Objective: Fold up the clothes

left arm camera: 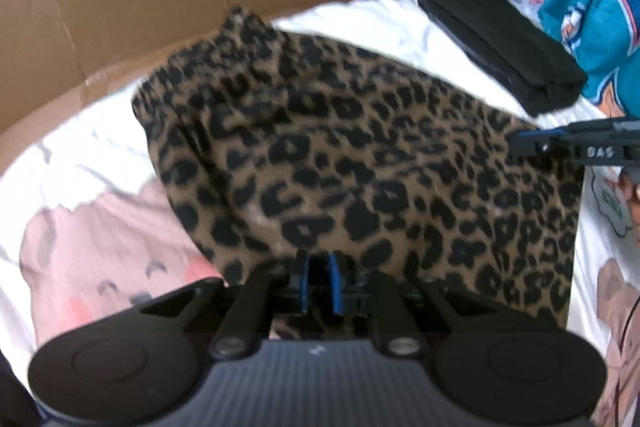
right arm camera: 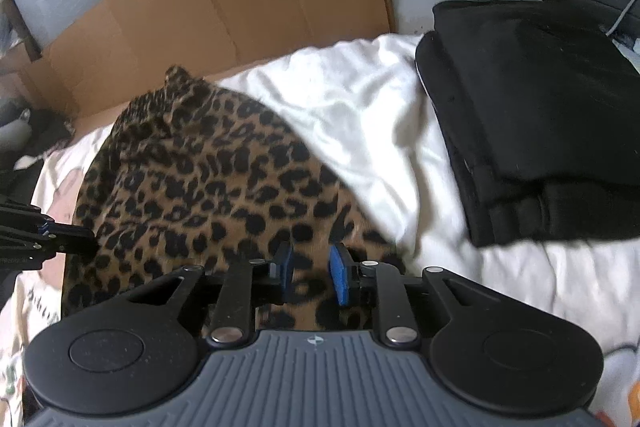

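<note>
Two claws, left claw [left arm camera: 320, 281] and right claw [right arm camera: 311, 275], gripping soft leopard-print garment [left arm camera: 360, 163]

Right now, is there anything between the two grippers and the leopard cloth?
Nothing visible. The left gripper and the right gripper both have the near edge of the leopard-print garment between their fingers, though neither grip can be confirmed.

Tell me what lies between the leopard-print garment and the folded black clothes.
Only bare white bedsheet separates the leopard-print garment from the folded black clothes; the right wrist view shows it best.
</note>
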The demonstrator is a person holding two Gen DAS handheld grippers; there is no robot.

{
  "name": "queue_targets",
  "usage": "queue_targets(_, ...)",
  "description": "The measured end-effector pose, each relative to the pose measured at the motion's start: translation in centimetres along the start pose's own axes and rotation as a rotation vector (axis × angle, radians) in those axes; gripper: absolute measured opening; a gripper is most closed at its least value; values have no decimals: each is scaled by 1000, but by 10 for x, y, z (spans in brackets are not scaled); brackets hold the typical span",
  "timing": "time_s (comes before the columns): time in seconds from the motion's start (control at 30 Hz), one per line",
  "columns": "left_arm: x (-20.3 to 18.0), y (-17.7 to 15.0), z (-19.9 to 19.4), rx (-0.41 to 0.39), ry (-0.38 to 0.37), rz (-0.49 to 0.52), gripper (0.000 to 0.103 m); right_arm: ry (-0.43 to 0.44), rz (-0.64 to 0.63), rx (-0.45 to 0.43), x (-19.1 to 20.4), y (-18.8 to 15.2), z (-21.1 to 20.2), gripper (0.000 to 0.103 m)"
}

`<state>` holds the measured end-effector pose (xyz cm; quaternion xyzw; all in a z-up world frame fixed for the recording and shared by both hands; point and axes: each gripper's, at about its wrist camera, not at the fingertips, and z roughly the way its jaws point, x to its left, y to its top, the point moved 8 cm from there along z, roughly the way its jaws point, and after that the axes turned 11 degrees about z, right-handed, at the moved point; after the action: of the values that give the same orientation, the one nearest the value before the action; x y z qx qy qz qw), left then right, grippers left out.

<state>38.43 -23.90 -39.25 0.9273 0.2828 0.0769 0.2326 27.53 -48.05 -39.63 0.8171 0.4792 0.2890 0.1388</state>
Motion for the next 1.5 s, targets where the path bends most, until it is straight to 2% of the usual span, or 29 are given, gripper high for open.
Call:
queue_targets(0.17,-8,-16,1,28,-5,-31,13,-23,24,5,-4,-21,-21,28)
queue_targets(0.33,-28,-28,-6,46,-23,8,17,-66,64,5,-21,-38,-40,29)
queue_targets(0.47,-42,-38,-11,62,-48,28,16,-99,99,-28,-34,-35,-49,29)
queue_targets(0.53,-48,-37,-19,32,-50,49,16,-103,109,-42,-35,-34,-51,29)
queue_targets(0.63,-50,-29,-31,-17,-69,59,16,-108,123,-62,-37,-32,-53,29)
queue_targets(0.83,-58,-10,-22,-32,-79,69,16,-119,152,-102,-41,-28,-58,29)
queue_targets(0.93,-70,-8,-13,-21,-100,91,16,-118,159,-115,-41,-27,-57,29)
queue_targets(1.1,-89,-13,-13,-15,-144,147,16,-122,154,-84,-42,-29,-44,29)
queue_targets(1.37,-97,-38,-4,57,-164,147,16,-127,168,-75,-45,-27,-36,29)
queue_targets(1.5,-104,-43,-6,65,-183,162,16,-123,177,-81,-47,-25,-37,29)
